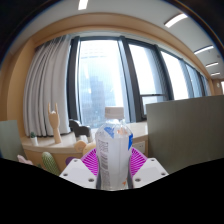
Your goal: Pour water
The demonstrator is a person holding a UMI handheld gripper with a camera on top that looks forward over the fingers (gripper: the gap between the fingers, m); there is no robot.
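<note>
The gripper is seen clamped on a water bottle, with both purple pads pressed flat against its sides, so no gap is left on either side as far as can be told. The bottle is held upright between the fingers, lifted up in front of the camera, and its white label with blue print is turned toward the lens. The cap end is pretty washed out against the bright window, so it can't be told whether the cap is on or off.

Behind the bottle, a big window is taken up by a hazy city view, and a light curtain is bunched beside it. A low ledge or desk is run below the window, with a few small things set on it: a pale giraffe-like figurine, a darker little figure next to it, and something green closer in. A grey partition panel is stood off to the other side of the bottle. Strip lights are fitted in the ceiling.
</note>
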